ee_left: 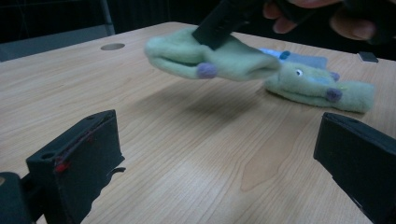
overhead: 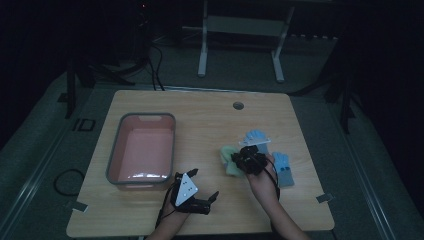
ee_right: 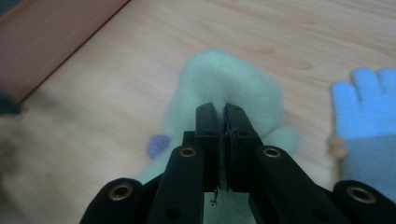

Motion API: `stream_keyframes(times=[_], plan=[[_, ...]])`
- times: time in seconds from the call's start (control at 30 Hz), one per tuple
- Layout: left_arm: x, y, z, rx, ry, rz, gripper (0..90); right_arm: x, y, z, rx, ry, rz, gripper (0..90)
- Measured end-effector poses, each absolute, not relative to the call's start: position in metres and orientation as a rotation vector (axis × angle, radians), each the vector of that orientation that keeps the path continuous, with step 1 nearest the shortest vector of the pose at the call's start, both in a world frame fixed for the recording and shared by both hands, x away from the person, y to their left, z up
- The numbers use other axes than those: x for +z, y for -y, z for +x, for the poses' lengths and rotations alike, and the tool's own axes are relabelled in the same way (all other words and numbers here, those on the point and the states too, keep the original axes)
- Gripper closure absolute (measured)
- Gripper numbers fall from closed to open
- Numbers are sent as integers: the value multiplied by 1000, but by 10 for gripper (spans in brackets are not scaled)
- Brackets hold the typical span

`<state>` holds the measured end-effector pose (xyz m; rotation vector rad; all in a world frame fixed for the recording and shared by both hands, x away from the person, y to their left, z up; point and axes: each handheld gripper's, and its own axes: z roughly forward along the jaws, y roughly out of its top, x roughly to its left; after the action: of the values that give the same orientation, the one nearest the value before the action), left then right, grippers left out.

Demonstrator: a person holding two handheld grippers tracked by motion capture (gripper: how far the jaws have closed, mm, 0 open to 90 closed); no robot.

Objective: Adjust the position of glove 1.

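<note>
A pale green fleece glove (ee_left: 219,58) with a purple dot hangs just above the wooden table (overhead: 200,115), pinched at its cuff by my right gripper (ee_right: 219,109), whose jaws are shut on the fabric. In the high view this gripper (overhead: 248,161) is right of centre, with the green glove (overhead: 229,157) drooping to its left. A second green glove (ee_left: 317,84) lies flat behind it. My left gripper (overhead: 204,183) rests near the front edge, and its jaws stand wide apart around bare table (ee_left: 219,135).
A pink bin with a grey rim (overhead: 145,116) stands on the table's left half. Two blue gloves (overhead: 256,137) (overhead: 284,167) lie beside my right hand. A round cable hole (overhead: 238,105) is near the far edge.
</note>
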<state>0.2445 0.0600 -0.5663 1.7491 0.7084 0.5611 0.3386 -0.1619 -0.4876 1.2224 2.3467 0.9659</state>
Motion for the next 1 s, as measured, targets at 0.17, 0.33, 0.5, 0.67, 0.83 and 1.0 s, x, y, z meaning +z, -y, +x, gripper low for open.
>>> stream_keyframes(times=[0.17, 0.33, 0.5, 0.67, 0.83, 1.0], plan=[[-566, -61, 245, 559, -712, 1747, 10, -494, 155, 320, 1002, -2378, 1267, 858], [-566, -60, 244, 561, -708, 1746, 10, -511, 142, 307, 923, -2382, 1245, 858], [-566, -60, 244, 562, -708, 1747, 10, -526, 135, 304, 899, -2413, 1264, 851], [-566, -60, 244, 564, -706, 1749, 10, -543, 131, 301, 898, -2428, 1250, 746], [-566, -59, 244, 566, -701, 1754, 10, -544, 132, 303, 926, -2443, 1230, 660], [-566, -59, 244, 566, -701, 1754, 10, -534, 137, 304, 935, -2448, 1204, 604]])
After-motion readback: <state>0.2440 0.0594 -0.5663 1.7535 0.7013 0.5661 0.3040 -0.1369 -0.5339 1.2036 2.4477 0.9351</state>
